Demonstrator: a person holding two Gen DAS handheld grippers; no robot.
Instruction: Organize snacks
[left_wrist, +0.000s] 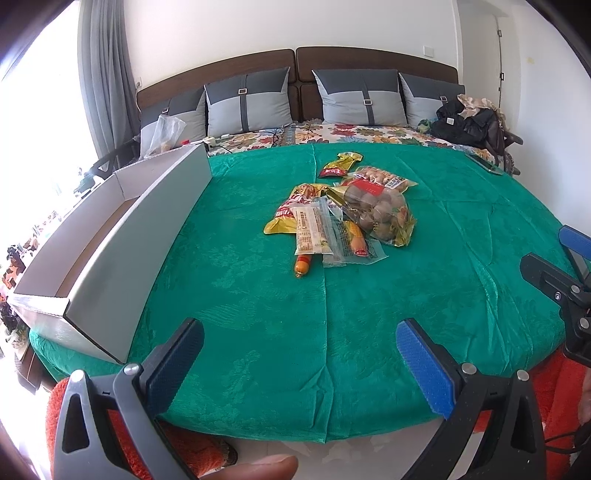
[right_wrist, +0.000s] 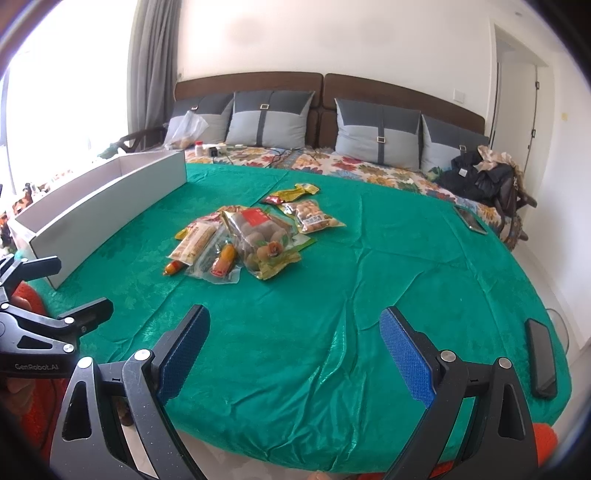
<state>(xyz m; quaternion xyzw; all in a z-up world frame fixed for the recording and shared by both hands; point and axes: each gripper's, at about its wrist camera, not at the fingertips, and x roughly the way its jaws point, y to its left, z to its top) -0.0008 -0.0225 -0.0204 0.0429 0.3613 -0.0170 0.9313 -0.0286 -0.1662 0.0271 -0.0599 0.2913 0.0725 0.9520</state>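
Observation:
A pile of snack packets (left_wrist: 343, 214) lies mid-bed on the green cloth (left_wrist: 258, 314); it also shows in the right wrist view (right_wrist: 251, 236). It holds a clear bag of brown balls (left_wrist: 376, 214), a long wafer packet (left_wrist: 312, 230), a small orange sausage (left_wrist: 302, 266), a nut packet (right_wrist: 314, 216) and a red-yellow sachet (left_wrist: 338, 166). A long white cardboard box (left_wrist: 110, 240) stands open at the left. My left gripper (left_wrist: 299, 365) is open and empty at the near edge. My right gripper (right_wrist: 295, 354) is open and empty, also at the near edge.
Several grey pillows (left_wrist: 247, 103) lean on the brown headboard. Dark clothes (left_wrist: 469, 122) are heaped at the far right. A phone (right_wrist: 471, 219) lies at the cloth's right edge and a black remote-like object (right_wrist: 541, 358) near the right front. A plastic bag (left_wrist: 164, 134) sits behind the box.

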